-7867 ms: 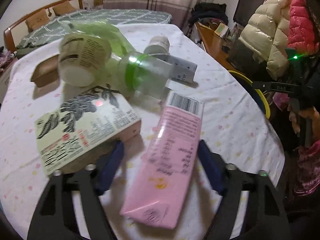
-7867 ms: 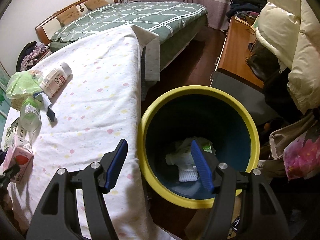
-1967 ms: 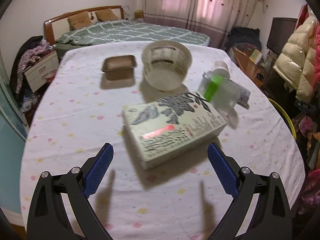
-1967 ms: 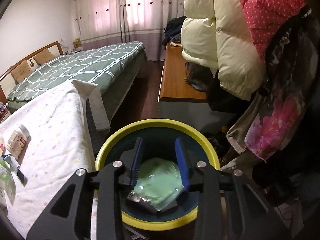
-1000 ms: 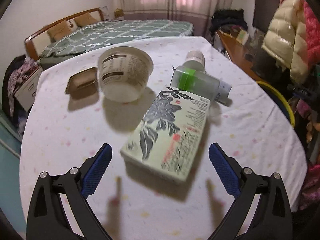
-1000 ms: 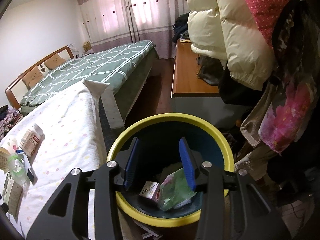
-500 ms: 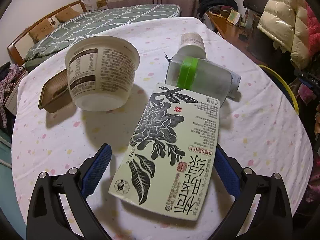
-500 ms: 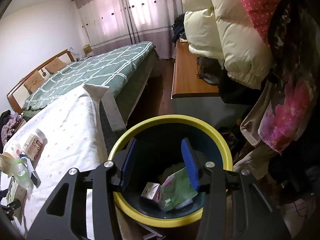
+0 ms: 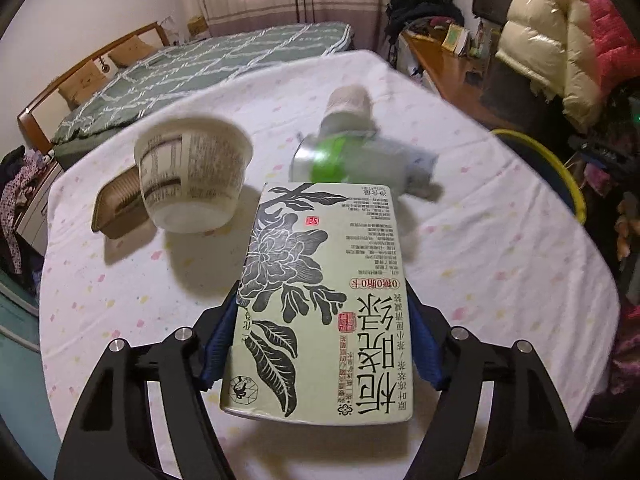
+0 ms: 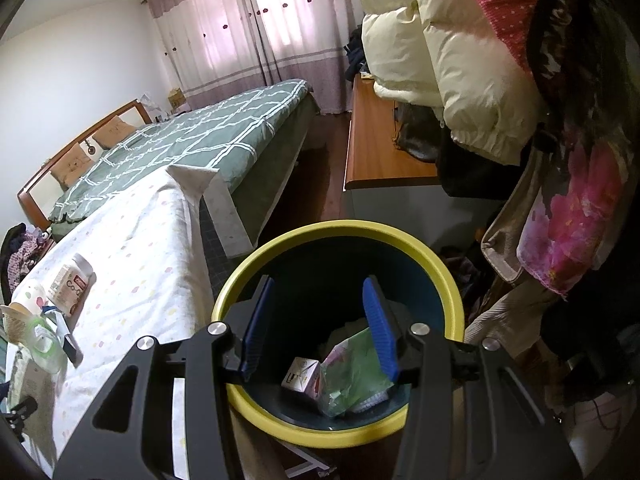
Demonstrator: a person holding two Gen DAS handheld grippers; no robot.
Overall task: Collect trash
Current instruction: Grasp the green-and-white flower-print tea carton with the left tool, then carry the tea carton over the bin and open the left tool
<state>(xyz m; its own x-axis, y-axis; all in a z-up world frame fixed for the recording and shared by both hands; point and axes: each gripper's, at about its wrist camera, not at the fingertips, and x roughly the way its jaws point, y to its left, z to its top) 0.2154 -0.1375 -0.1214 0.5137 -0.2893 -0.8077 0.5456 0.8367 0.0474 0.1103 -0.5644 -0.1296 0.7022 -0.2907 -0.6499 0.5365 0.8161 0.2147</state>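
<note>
my left tool [image 9: 322, 346] is closing its jaws on the green tea carton [image 9: 324, 280], pads at both its sides, above the tabletop [image 9: 500, 264]. my right tool [image 10: 316, 326], half apart and empty, hangs over the yellow bin [image 10: 448, 280].

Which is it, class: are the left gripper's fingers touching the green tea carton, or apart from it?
Touching. In the left wrist view both blue fingers lie flush against the sides of the green tea carton, with no gap visible, as the left gripper closes on it.
</note>
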